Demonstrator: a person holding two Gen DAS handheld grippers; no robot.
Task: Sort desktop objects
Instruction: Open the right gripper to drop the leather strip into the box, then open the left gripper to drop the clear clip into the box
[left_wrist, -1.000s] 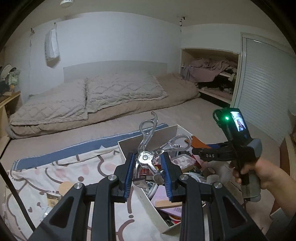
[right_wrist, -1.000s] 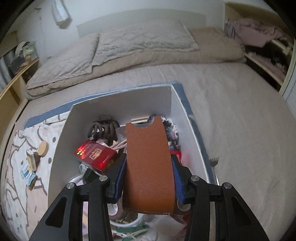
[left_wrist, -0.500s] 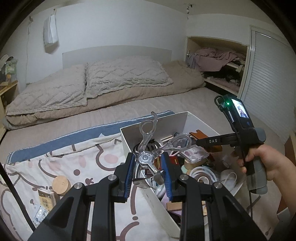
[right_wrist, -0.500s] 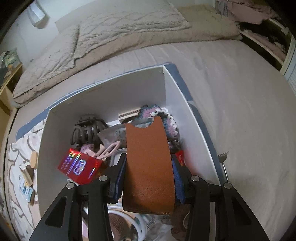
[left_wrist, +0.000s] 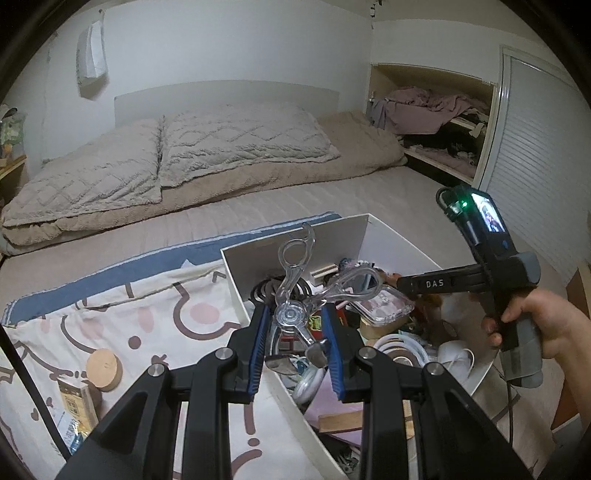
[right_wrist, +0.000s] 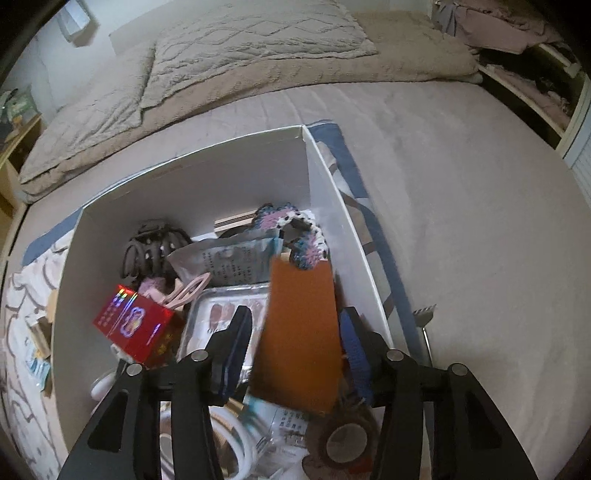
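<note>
The left tongs (left_wrist: 295, 332) are clamped on clear scissors (left_wrist: 295, 291), held over the near edge of a white box (right_wrist: 332, 192) full of small things. The right tongs (right_wrist: 295, 350) have just been opening, and a brown card sleeve (right_wrist: 299, 332) sits loose between them, over the box. The box rests on a bed (right_wrist: 461, 184), partly on a cartoon blanket (left_wrist: 147, 314). Farther back lie two grey pillows (left_wrist: 221, 144), then a white wall (left_wrist: 221, 48) and an open closet (left_wrist: 436, 122).
</note>
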